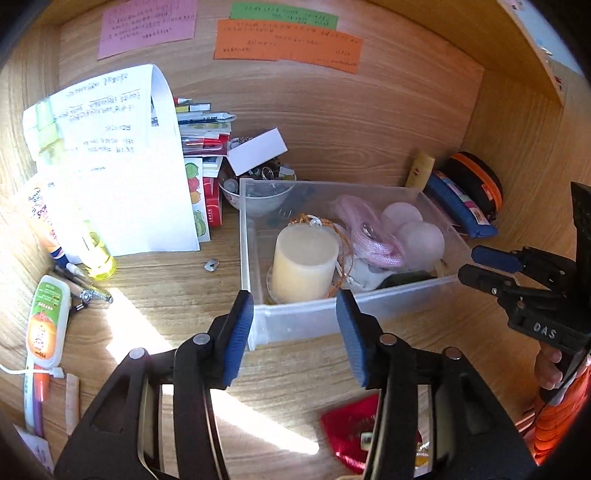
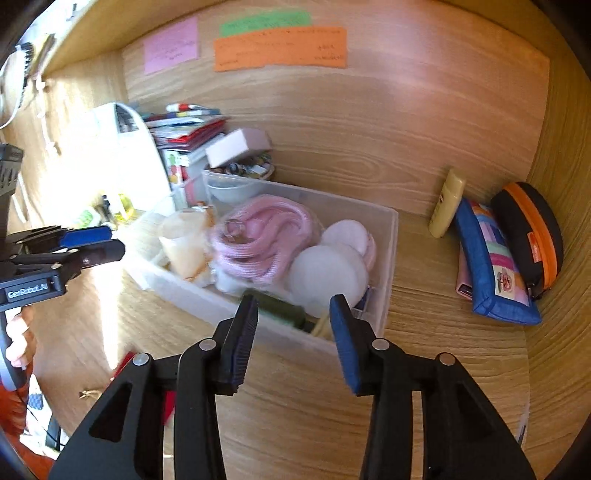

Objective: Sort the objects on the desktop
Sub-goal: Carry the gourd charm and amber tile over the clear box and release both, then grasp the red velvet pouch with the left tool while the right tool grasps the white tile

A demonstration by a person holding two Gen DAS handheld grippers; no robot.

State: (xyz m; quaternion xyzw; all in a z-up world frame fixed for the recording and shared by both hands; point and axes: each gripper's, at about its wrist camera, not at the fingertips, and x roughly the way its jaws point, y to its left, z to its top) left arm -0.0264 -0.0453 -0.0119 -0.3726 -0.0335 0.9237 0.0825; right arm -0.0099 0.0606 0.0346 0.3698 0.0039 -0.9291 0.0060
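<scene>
1. One clear plastic box point(image 1: 295, 321) sits in the middle of the tabletop point(image 1: 177, 288).
2. Inside the box are one fat cream candle point(image 1: 304, 264), one pink rope bundle point(image 2: 264, 240) and two pale round balls point(image 1: 421, 236).
3. Three paper notes hang on the back wall: one pink note point(image 1: 146, 26), one green note point(image 1: 284, 14) and one orange note point(image 1: 288, 46).
4. Two pouches lean in the right corner, a blue pouch point(image 2: 493, 266) and a black pouch with an orange zip point(image 2: 532, 232). One small yellow tube point(image 2: 447, 203) stands beside them.
5. The left tongs point(image 1: 295, 332) point at the near wall of the box. Their blue pads are wide apart and hold nothing.
6. The right tongs point(image 2: 293, 336) point at the right end of the box, also wide apart and empty.
7. The tabletop is light wood with wooden walls around it. Bright sun falls on the left side.
</scene>
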